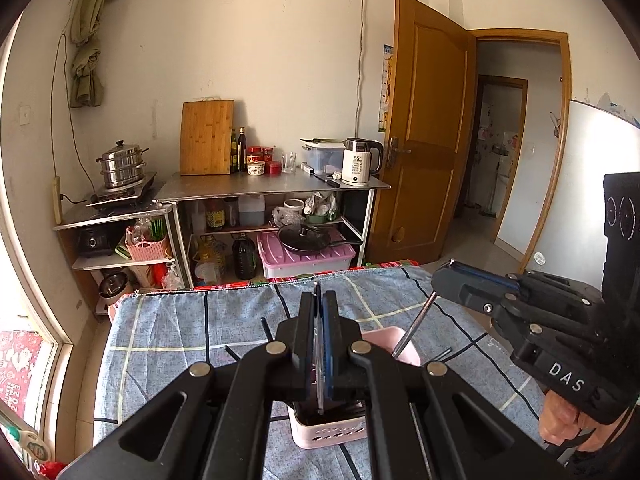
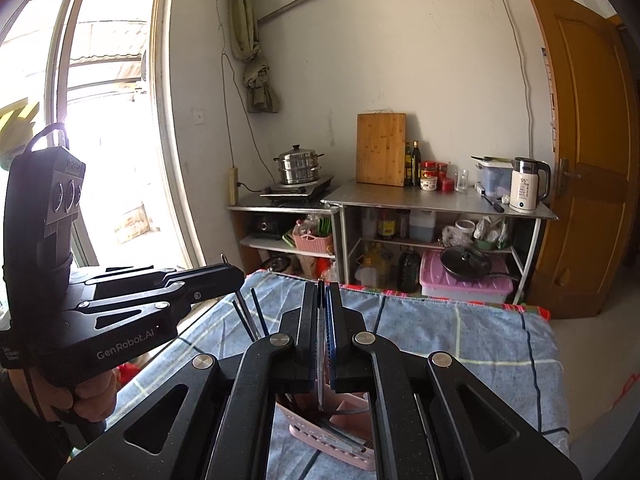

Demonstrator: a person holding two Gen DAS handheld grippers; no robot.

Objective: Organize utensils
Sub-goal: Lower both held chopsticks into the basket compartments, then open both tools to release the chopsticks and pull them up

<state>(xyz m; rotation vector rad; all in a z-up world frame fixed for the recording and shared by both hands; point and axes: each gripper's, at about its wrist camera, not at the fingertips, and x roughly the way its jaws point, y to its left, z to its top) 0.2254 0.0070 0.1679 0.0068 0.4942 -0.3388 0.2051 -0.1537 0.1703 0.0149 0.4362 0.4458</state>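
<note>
A pink perforated utensil holder (image 1: 326, 432) stands on the blue checked tablecloth (image 1: 180, 328), right under my left gripper (image 1: 320, 304), whose jaws are closed with nothing visibly between them. Dark chopsticks and a metal utensil handle (image 1: 414, 326) stick out of it. My right gripper (image 2: 322, 296) is shut too and hovers over the same holder (image 2: 332, 440), which holds several utensils. Each gripper shows in the other's view: the right one (image 1: 452, 270) to the right of the holder, the left one (image 2: 234, 276) to the left, above dark chopsticks (image 2: 250, 314).
A steel kitchen shelf (image 1: 276, 188) beyond the table carries a cutting board (image 1: 206, 138), bottles, jars and a white kettle (image 1: 360, 162). A steamer pot (image 1: 122, 164) sits on a cooker. An open wooden door (image 1: 428, 132) is at right, a window (image 2: 80, 120) at left.
</note>
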